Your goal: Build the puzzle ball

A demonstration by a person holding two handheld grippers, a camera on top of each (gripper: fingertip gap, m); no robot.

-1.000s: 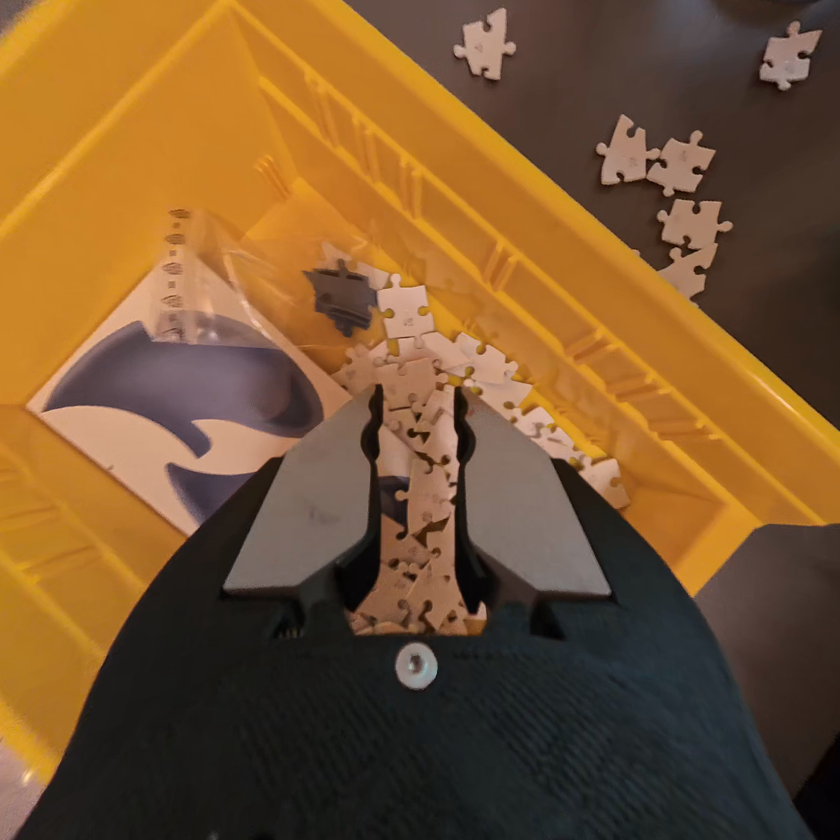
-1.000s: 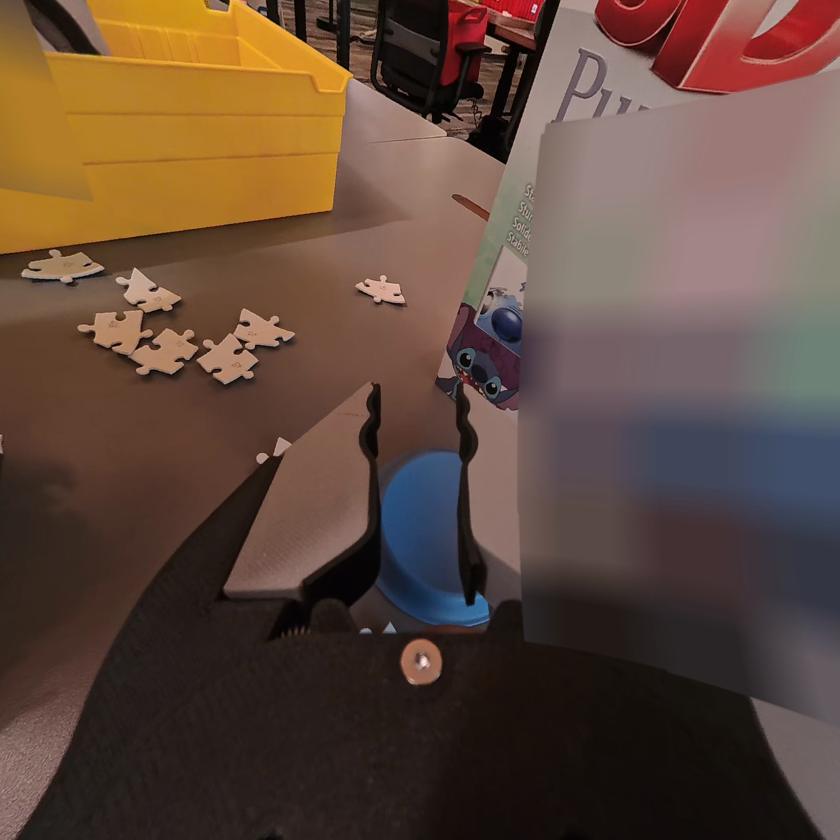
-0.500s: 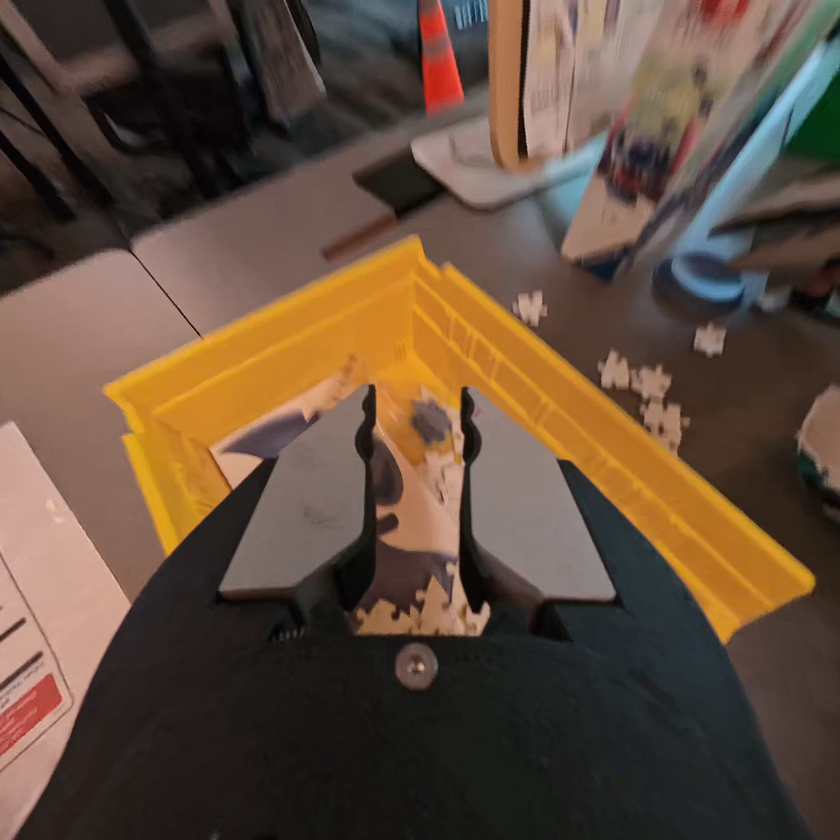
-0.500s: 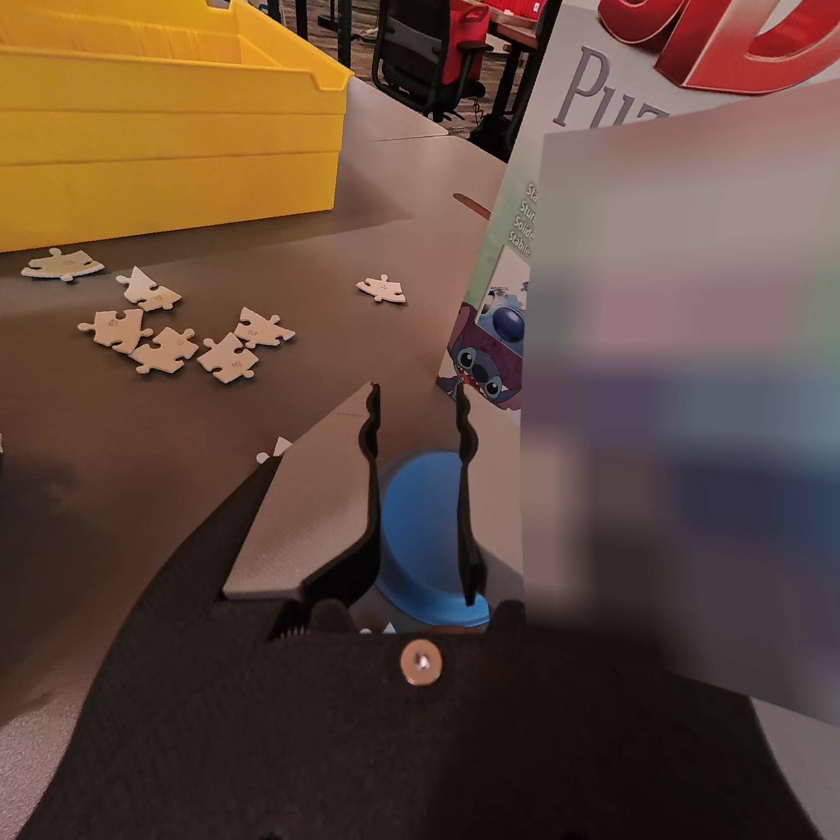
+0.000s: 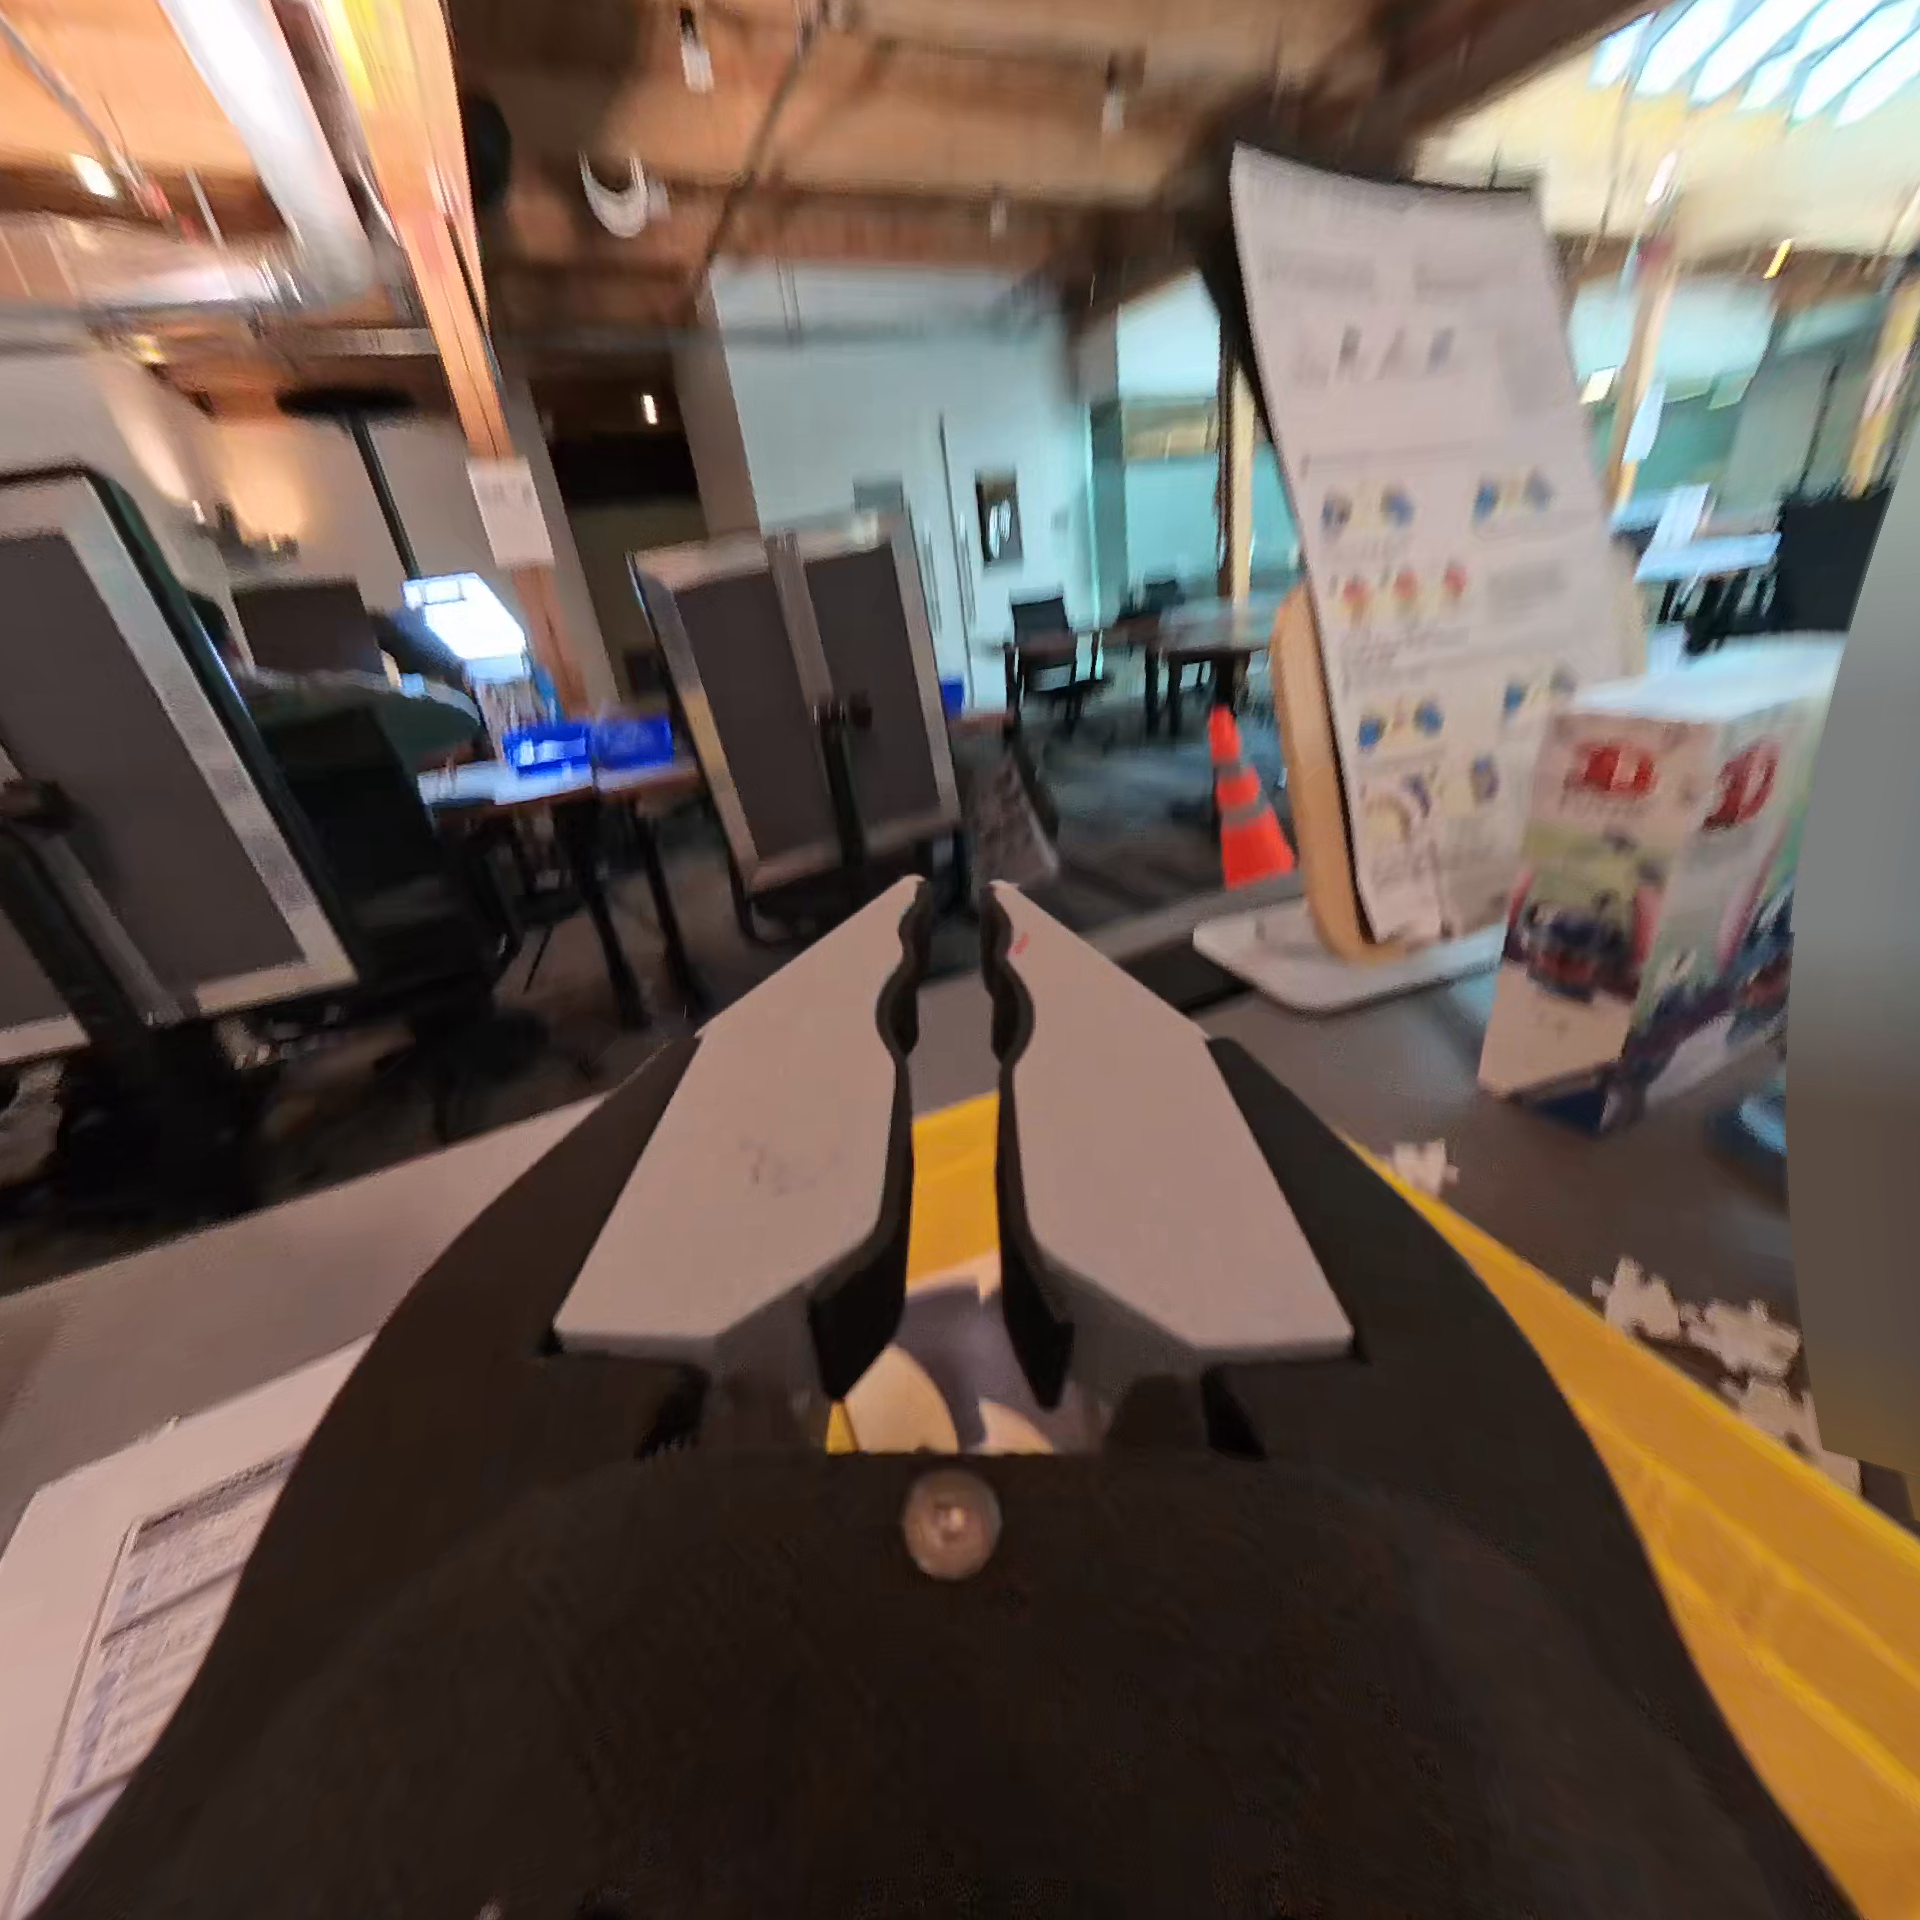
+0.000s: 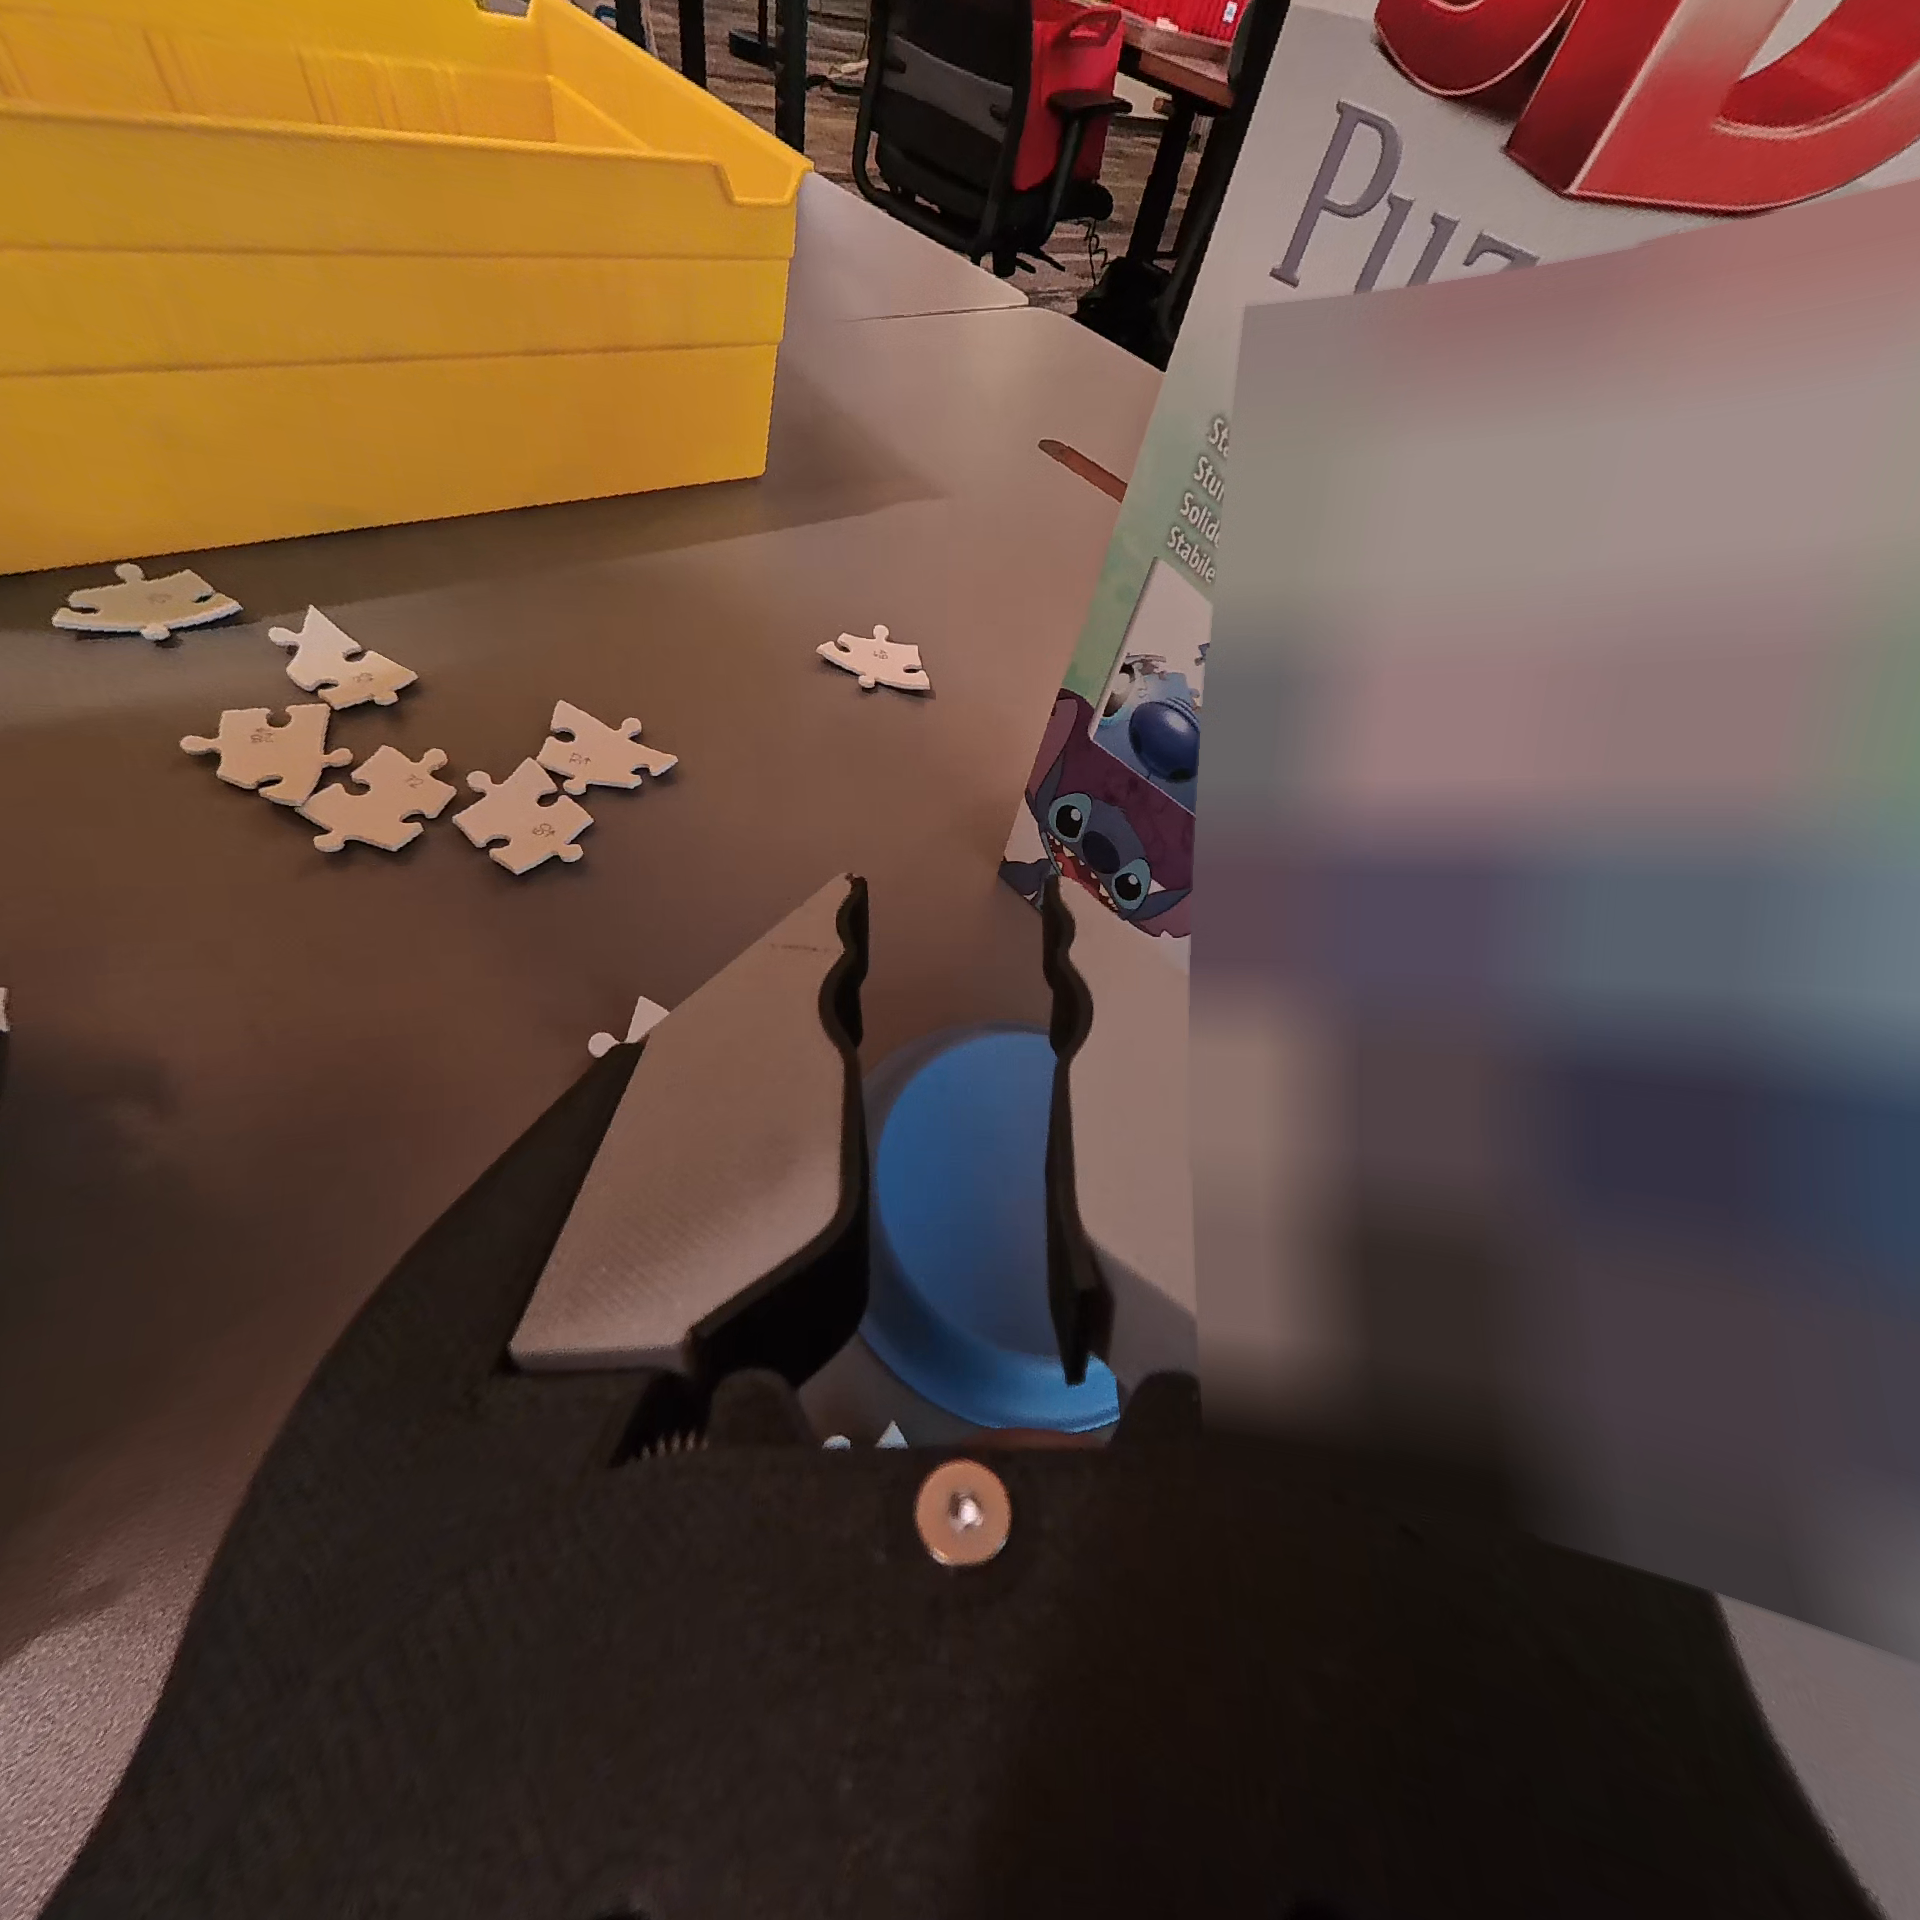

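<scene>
Puzzle pieces (image 6: 400,774) lie loose and face down on the dark table (image 6: 727,561), most in a small cluster in front of the yellow bin (image 6: 395,343), one more piece (image 6: 875,661) apart from them nearer the puzzle box (image 6: 1340,239). The right gripper (image 6: 951,914) hangs low over the table with its fingers (image 6: 727,1143) parted by a clear gap and nothing between them. Seen through that gap is a blue round stand (image 6: 966,1226) resting on the table just below the fingers; whether they touch it cannot be told. The cluster of pieces lies ahead and to the left of these fingers, well apart from them. The box stands upright just right of the fingertips, much of it covered by a blurred patch.

The left gripper (image 5: 951,904) is raised and points out across the room, the view heavily blurred. Its fingers (image 5: 769,1153) stand slightly apart, a narrow slot between them, holding nothing. Below them is the yellow bin (image 5: 1714,1538), with a blue-and-white printed sheet (image 5: 935,1382) showing in it through the slot. A few pale pieces (image 5: 1704,1330) lie on the table to the right of the bin, below and right of these fingers. Farther right stands the puzzle box (image 5: 1631,894), with an upright printed leaflet (image 5: 1423,540) behind it and an orange cone (image 5: 1252,821) on the floor beyond.
</scene>
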